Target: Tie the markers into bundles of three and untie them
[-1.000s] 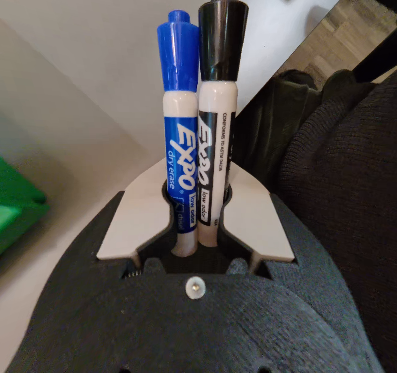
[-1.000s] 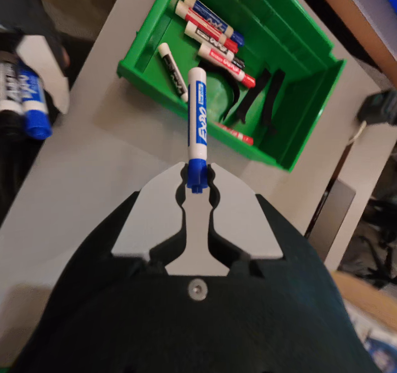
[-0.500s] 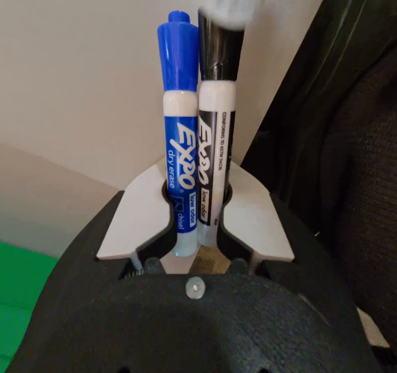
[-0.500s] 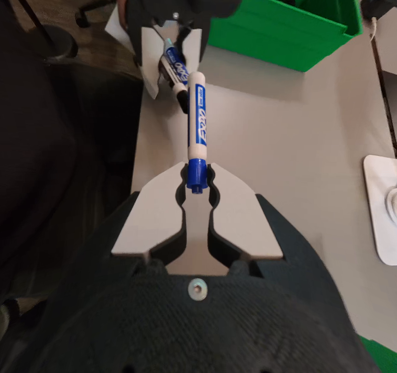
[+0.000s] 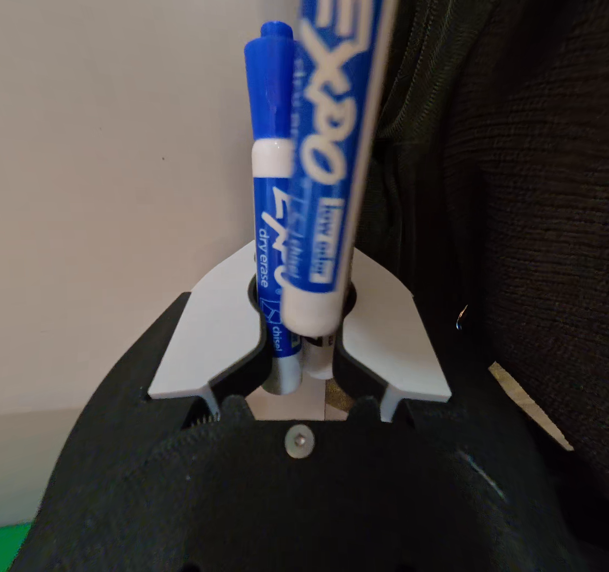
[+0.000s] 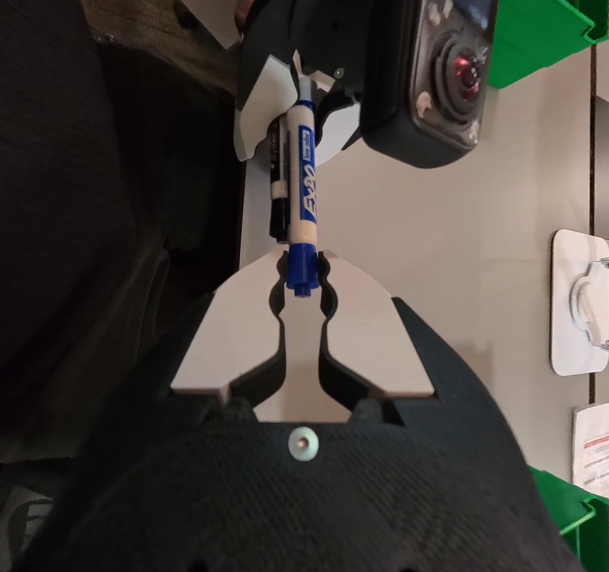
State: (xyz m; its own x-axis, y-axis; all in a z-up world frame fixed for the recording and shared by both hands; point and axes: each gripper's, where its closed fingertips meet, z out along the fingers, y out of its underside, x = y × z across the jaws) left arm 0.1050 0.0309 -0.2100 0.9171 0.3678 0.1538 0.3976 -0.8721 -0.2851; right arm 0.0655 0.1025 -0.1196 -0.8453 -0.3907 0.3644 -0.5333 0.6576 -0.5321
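Three markers are in play between my two tools. My left tool is pinched on two of them side by side: a blue-capped marker and a black marker, both caps pointing away from the tool. In the left wrist view the black one is almost wholly hidden; only its white tail end shows below the third marker.

My right tool is pinched on the cap of that third marker, a second blue marker. Its white tail end reaches into the notch of the left tool, lying against the two held there; I cannot tell whether the left tool grips it.

Edges: the markers hang over the tabletop's near edge, with dark clothing of a person close beside the left tool. Open room lies on the tabletop side.

Surroundings: pale grey tabletop; a green bin behind the left tool's camera, a second green bin corner low right, a white square mount and a printed paper sheet along the right edge. Wood-look floor shows beyond the tabletop.
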